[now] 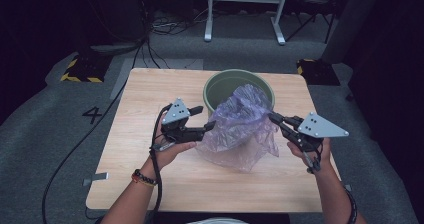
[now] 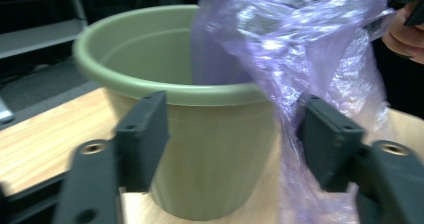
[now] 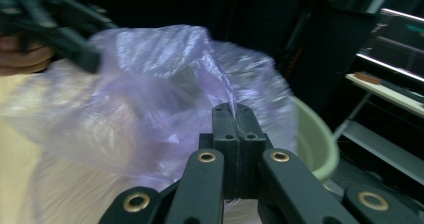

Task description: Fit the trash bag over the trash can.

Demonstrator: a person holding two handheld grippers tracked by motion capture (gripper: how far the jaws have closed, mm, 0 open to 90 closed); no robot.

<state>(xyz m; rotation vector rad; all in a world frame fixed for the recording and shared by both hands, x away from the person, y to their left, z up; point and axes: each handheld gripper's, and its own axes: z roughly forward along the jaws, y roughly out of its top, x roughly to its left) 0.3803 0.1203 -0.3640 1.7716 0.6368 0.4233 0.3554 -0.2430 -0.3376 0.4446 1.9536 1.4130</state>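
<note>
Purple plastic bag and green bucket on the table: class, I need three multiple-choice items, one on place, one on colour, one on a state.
1. Where does the purple plastic bag sit?
A. against the green bucket, draped over its rim
B. on the floor
C. folded flat at the table's far left corner

2. What colour is the bucket?
A. red
B. green
C. white

3. How do the right tongs stand?
A. wide open
B. shut on the bag
C. shut on the bucket's rim

Key: 1 A, the film hangs over the near rim onto the wooden table; 2 B, olive-green wall; 3 B, jaws pressed together, pinching film.
</note>
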